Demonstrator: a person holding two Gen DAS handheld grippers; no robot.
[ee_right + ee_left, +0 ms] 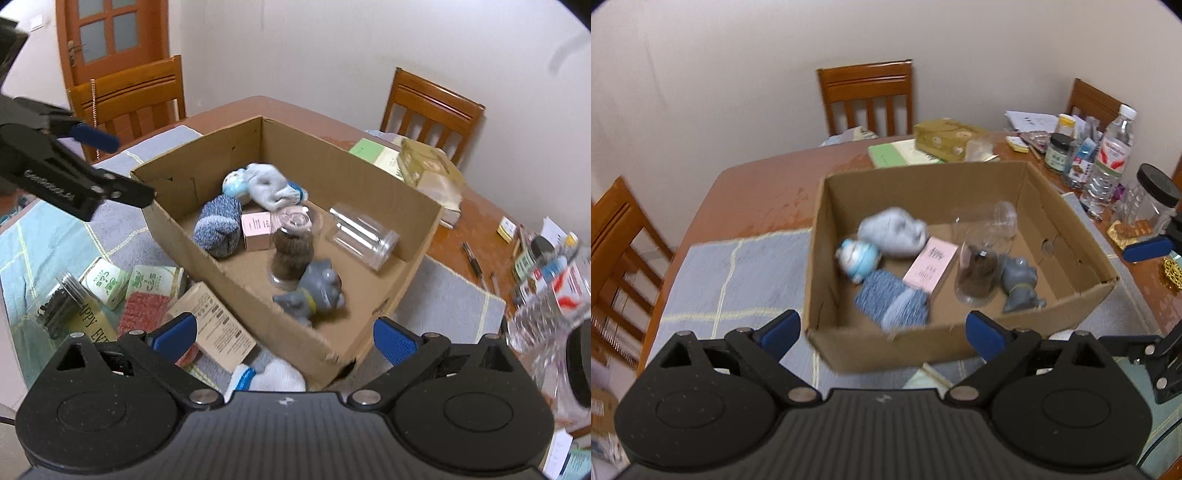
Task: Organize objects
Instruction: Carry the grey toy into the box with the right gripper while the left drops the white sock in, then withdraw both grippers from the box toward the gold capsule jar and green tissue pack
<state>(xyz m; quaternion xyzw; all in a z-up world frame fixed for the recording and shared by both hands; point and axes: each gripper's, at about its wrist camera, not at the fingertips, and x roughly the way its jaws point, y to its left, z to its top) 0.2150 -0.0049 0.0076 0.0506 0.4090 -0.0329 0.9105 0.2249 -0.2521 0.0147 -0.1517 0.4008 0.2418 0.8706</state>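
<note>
Left claw (882,332): I see its jaws wide apart, holding nothing.
Right claw (283,334): likewise apart, empty.
In my way: box (236,273) wall.
Beside box: tea packs (142,282), sock (273,376), bottles (1112,155).

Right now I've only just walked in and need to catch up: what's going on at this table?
A person is sorting small things into a cardboard box using two handheld grippers. Both the left gripper and the right gripper are open and empty above the box's near edge. Already inside are rolled socks, a pink carton, a grey toy and two clear jars. Tea packets and a white sock still lie outside on the cloth.
</note>
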